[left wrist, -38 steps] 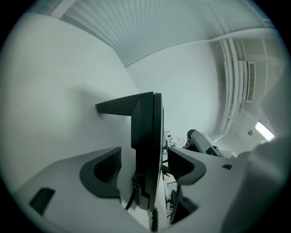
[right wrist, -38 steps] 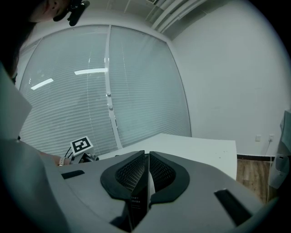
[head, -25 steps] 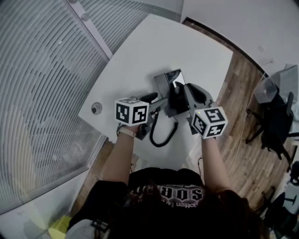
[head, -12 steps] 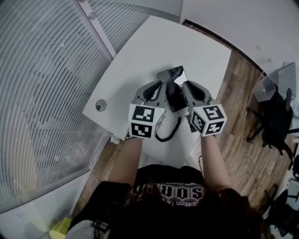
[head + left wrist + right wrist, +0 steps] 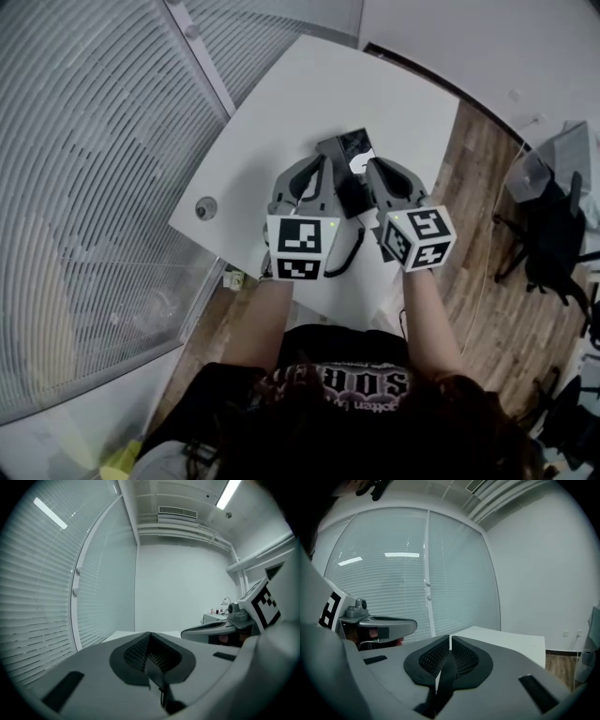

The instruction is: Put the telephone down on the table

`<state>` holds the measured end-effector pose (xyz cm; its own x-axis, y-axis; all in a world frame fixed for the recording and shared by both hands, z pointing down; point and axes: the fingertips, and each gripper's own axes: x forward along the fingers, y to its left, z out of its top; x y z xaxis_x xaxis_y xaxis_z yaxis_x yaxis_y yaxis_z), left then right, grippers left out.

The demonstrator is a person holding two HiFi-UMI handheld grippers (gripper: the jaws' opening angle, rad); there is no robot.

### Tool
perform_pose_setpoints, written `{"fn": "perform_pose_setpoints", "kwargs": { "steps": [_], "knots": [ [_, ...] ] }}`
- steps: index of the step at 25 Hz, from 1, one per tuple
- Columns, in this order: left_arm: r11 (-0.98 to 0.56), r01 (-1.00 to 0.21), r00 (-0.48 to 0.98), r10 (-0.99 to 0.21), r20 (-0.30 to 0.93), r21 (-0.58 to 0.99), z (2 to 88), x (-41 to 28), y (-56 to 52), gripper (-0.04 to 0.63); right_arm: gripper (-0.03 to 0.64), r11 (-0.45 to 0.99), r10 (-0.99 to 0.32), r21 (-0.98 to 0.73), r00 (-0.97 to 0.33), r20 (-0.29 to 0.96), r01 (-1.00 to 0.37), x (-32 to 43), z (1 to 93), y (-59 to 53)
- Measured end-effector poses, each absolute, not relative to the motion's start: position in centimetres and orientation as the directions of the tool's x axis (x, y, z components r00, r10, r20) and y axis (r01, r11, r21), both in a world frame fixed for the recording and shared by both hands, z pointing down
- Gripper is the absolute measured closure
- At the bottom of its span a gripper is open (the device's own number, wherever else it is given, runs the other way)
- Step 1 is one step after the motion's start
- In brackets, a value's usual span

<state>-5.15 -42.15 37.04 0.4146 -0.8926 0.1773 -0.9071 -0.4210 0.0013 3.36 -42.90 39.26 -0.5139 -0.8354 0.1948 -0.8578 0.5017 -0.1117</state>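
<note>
Phone [image 5: 343, 155] shows over the surface's [image 5: 309, 94] near half, between left gripper [image 5: 149, 641] and right gripper [image 5: 450, 644], both with fingers closed tight, hold unclear; seemingly mid-carry, so next lower it flat there and release.

Two tools [image 5: 324, 169] [image 5: 373, 172], one telephone [image 5: 347, 148], one table [image 5: 309, 84], one chair [image 5: 553, 239].
</note>
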Motion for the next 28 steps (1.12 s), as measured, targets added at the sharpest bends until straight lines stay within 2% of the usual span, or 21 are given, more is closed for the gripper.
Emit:
{"fn": "perform_pose_setpoints", "kwargs": {
  "steps": [9,28],
  "knots": [
    [-0.395,-0.919,0.389,-0.898,0.205,0.012,37.5,-5.1,-40.7,0.592,0.586,0.472,-0.868,-0.045,-0.473,0.149,-0.88,4.0,36.6,-41.5],
    [-0.365,-0.931,0.355,-0.914,0.196,-0.016,37.0,-5.1,-40.5,0.592,0.588,0.461,-0.878,-0.01,-0.458,0.141,-0.887,5.7,36.1,-39.8]
  ]
}}
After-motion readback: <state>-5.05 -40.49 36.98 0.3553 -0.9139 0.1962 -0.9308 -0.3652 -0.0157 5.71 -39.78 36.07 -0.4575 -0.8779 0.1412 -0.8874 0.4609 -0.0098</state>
